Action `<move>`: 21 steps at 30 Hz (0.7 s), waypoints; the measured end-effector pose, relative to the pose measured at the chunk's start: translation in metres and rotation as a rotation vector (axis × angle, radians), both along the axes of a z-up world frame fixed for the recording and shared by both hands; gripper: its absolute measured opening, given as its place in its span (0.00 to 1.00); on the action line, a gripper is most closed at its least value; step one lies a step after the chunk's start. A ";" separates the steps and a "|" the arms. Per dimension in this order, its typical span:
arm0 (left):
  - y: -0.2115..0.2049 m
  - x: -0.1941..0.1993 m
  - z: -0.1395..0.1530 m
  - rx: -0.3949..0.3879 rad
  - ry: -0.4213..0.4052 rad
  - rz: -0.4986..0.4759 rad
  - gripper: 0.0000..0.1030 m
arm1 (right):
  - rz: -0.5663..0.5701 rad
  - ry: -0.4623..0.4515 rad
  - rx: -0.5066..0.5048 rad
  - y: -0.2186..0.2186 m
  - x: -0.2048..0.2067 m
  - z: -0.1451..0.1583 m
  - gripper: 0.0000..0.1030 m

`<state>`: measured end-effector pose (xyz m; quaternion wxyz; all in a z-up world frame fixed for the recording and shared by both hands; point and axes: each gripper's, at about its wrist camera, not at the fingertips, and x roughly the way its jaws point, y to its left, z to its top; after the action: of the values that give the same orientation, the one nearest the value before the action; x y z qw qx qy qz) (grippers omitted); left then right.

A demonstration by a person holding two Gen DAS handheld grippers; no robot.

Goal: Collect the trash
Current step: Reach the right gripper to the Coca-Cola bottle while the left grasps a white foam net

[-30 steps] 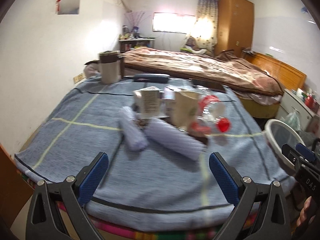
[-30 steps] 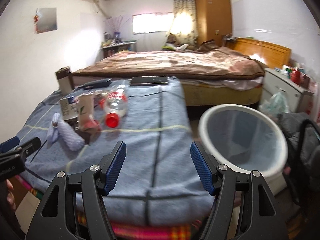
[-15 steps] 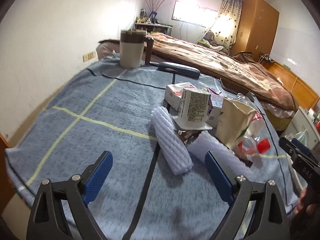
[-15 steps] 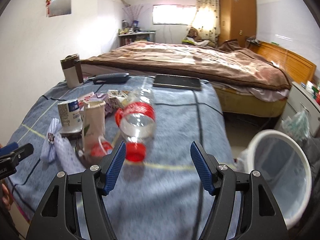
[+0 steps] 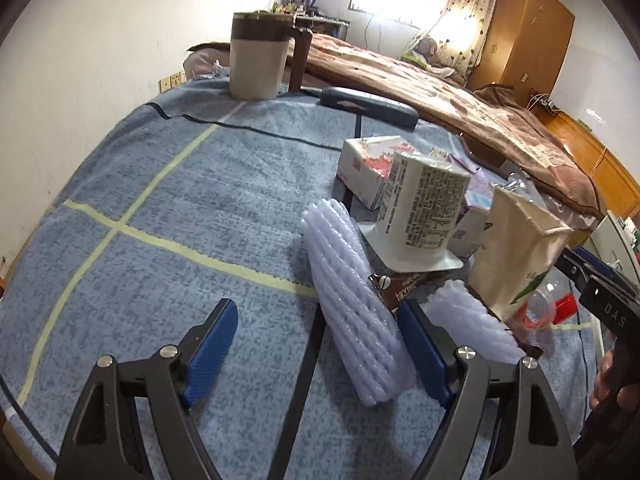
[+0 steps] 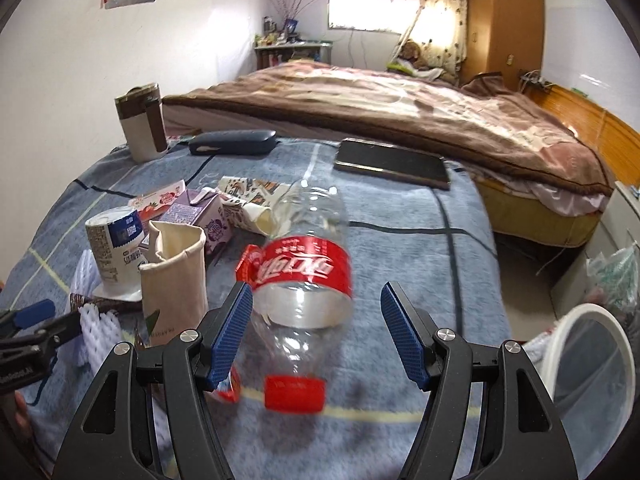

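Observation:
A pile of trash lies on the blue checked cloth [image 5: 168, 184]. In the left wrist view a white foam net sleeve [image 5: 352, 312] lies between the fingers of my left gripper [image 5: 318, 344], close to the right pad. The left pad stands well clear of it, and the jaws are closing. In the right wrist view a clear cola bottle [image 6: 304, 276] with a red label and red cap lies on its side between the fingers of my right gripper [image 6: 318, 332], which is open. An upturned yogurt cup [image 5: 420, 208], a beige paper cup [image 6: 174, 276] and a second foam sleeve [image 5: 472, 324] lie beside them.
A brown-and-white mug [image 5: 260, 60] and a dark case [image 5: 368, 106] stand at the cloth's far side, and a flat dark tablet [image 6: 392, 164] at its far right. Small cartons [image 6: 200, 216] lie behind the cups. A white bin [image 6: 588, 364] stands on the floor to the right, before the bed [image 6: 400, 100].
Both grippers have come in low over the pile. The left jaws have narrowed and now straddle the foam sleeve. The bottle now lies between the right fingers, and the bin has slid to the frame's edge.

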<state>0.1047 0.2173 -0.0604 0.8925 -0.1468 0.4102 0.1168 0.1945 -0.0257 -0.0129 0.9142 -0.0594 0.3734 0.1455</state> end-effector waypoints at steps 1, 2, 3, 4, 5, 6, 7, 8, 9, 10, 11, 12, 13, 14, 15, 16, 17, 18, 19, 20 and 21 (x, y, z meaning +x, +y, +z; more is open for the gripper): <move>0.000 0.002 -0.001 -0.007 0.003 -0.001 0.76 | 0.004 0.013 0.008 0.002 0.004 -0.001 0.66; 0.000 0.003 -0.002 -0.011 0.003 -0.006 0.75 | 0.007 0.021 0.023 0.003 0.007 -0.003 0.66; -0.001 0.004 -0.002 -0.009 0.001 -0.006 0.74 | 0.007 0.028 0.024 0.004 0.010 -0.004 0.66; 0.000 0.005 -0.002 -0.009 0.000 -0.003 0.72 | 0.008 0.030 0.021 0.005 0.011 -0.004 0.66; 0.000 0.006 -0.002 -0.009 -0.001 -0.001 0.71 | 0.012 0.032 0.018 0.007 0.012 -0.005 0.66; 0.001 0.007 -0.002 -0.015 -0.005 0.001 0.70 | 0.015 0.036 0.015 0.008 0.014 -0.006 0.66; 0.002 0.008 -0.002 -0.020 -0.008 0.003 0.69 | 0.020 0.044 0.015 0.009 0.015 -0.008 0.66; 0.003 0.010 -0.002 -0.024 -0.008 0.005 0.68 | 0.028 0.049 0.017 0.010 0.016 -0.009 0.66; 0.004 0.011 -0.001 -0.026 -0.008 0.009 0.67 | 0.034 0.054 0.020 0.012 0.016 -0.011 0.66; 0.005 0.012 -0.001 -0.029 -0.008 0.011 0.66 | 0.039 0.058 0.023 0.013 0.018 -0.012 0.66; 0.006 0.013 -0.001 -0.032 -0.009 0.013 0.63 | 0.041 0.066 0.025 0.014 0.020 -0.014 0.66; 0.007 0.014 -0.001 -0.036 -0.009 0.015 0.62 | 0.041 0.072 0.027 0.014 0.022 -0.015 0.66; 0.007 0.015 -0.001 -0.036 -0.010 0.015 0.60 | 0.038 0.082 0.036 0.014 0.024 -0.017 0.66; 0.007 0.016 -0.001 -0.036 -0.013 0.010 0.56 | 0.034 0.090 0.047 0.014 0.025 -0.019 0.65; 0.007 0.016 -0.001 -0.038 -0.013 0.008 0.54 | 0.034 0.094 0.061 0.012 0.026 -0.019 0.64; 0.007 0.017 -0.001 -0.042 -0.016 0.005 0.51 | 0.033 0.094 0.078 0.011 0.025 -0.019 0.64; 0.008 0.017 -0.001 -0.049 -0.018 0.001 0.48 | 0.033 0.094 0.084 0.010 0.026 -0.019 0.64; 0.009 0.018 -0.001 -0.056 -0.021 -0.001 0.45 | 0.032 0.093 0.087 0.010 0.026 -0.019 0.64; 0.010 0.018 -0.001 -0.061 -0.025 0.000 0.39 | 0.031 0.093 0.090 0.009 0.025 -0.020 0.64; 0.010 0.018 -0.001 -0.065 -0.028 0.000 0.36 | 0.030 0.092 0.094 0.009 0.025 -0.020 0.64; 0.011 0.018 -0.002 -0.068 -0.031 0.000 0.34 | 0.030 0.091 0.096 0.008 0.025 -0.019 0.64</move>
<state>0.1222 0.2282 -0.0621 0.8932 -0.1789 0.4001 0.1007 0.2196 -0.0172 -0.0324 0.8958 -0.0144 0.4064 0.1795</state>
